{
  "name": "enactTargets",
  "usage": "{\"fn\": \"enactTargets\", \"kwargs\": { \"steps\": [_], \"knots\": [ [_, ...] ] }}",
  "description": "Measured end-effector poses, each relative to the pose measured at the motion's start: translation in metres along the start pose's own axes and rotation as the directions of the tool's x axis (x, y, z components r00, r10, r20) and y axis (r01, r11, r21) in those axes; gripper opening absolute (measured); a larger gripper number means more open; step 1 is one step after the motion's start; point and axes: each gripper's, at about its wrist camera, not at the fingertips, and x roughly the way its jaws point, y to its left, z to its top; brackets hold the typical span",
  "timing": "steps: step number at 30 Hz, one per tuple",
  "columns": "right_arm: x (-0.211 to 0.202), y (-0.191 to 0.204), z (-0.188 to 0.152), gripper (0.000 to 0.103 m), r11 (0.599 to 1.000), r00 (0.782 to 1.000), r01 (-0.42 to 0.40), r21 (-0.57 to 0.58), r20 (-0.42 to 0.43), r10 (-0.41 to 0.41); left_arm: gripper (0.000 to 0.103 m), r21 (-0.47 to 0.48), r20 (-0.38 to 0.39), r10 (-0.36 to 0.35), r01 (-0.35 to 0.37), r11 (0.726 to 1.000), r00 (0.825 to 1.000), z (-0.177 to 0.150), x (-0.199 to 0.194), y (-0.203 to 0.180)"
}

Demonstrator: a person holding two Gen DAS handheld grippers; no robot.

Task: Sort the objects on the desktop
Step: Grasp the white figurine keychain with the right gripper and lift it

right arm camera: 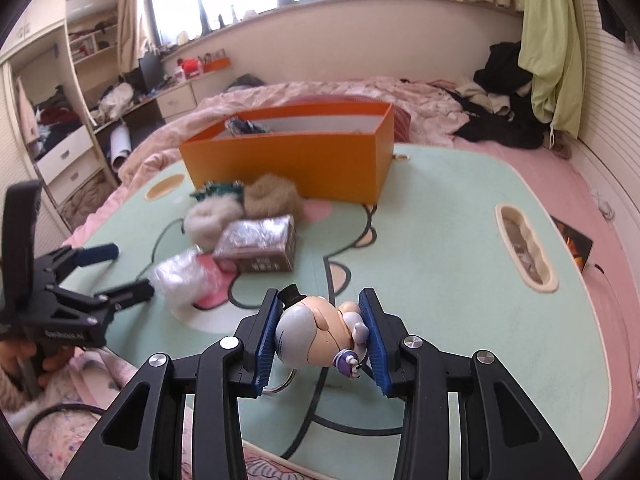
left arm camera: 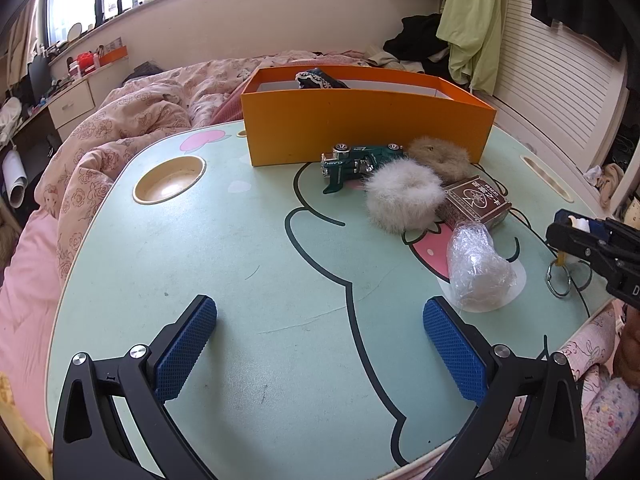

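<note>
Blue-padded, your right gripper [right arm camera: 320, 336] is clamping a small cream and grey plastic figurine keychain [right arm camera: 316, 330], both pads pressing its rounded body with its metal ring dangling below. You are holding it low over the near edge of the mint-green cartoon-printed lap table [right arm camera: 440, 260], so the step in hand looks like the pick-up of one item for sorting.

Judging by the layout, the next move is asking you to lift the figurine clear and carry it forward over the clutter to the open orange cardboard box [right arm camera: 288, 160] at the far side, which is already holding a dark lace-trimmed piece. Keep the grip firm, since the round shell could slip between flat pads.

Your left gripper [left arm camera: 320, 356] is hovering with its jaws spread wide, gripping nothing, above bare tabletop. Waiting near the box are a white fluffy scrunchie [left arm camera: 404, 196], a tan fluffy scrunchie [left arm camera: 440, 158], a green toy car [left arm camera: 356, 164], a brown printed carton [left arm camera: 476, 202] and a crumpled clear plastic wrap [left arm camera: 478, 268].
</note>
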Motion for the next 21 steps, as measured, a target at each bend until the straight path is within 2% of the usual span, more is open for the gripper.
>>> {"fn": "enactTargets", "kwargs": {
  "steps": [4, 8, 9, 12, 17, 21],
  "knots": [
    [0.007, 0.002, -0.001, 0.041, 1.000, 1.000, 0.020, -0.011, -0.013, -0.020, 0.103, 0.000, 0.000, 0.000, 0.000, 1.000, 1.000, 0.000, 0.000, 0.000],
    [0.009, 0.008, -0.004, 0.071, 0.997, 0.998, 0.065, -0.050, -0.017, -0.066, 0.103, 0.000, 0.001, 0.000, 0.000, 1.000, 1.000, 0.000, 0.000, 0.000],
    [0.011, 0.010, -0.004, 0.074, 0.995, 0.997, 0.075, -0.060, -0.019, -0.076, 0.103, 0.000, 0.001, 0.000, 0.000, 1.000, 1.000, 0.000, -0.001, 0.000],
    [0.012, 0.011, -0.004, 0.077, 0.993, 0.995, 0.091, -0.071, -0.023, -0.093, 0.103, -0.001, 0.009, -0.012, 0.012, 1.000, 1.000, 0.000, -0.003, 0.000],
    [0.013, 0.007, -0.004, 0.079, 0.993, 0.995, 0.099, -0.063, -0.022, -0.101, 0.103, -0.026, 0.100, -0.131, 0.134, 0.991, 0.986, 0.001, -0.023, 0.006],
    [0.013, 0.007, -0.004, 0.080, 0.993, 0.995, 0.099, -0.062, -0.022, -0.100, 0.103, 0.079, 0.102, -0.188, 0.181, 0.980, 0.977, 0.013, -0.028, -0.018]
  ]
}}
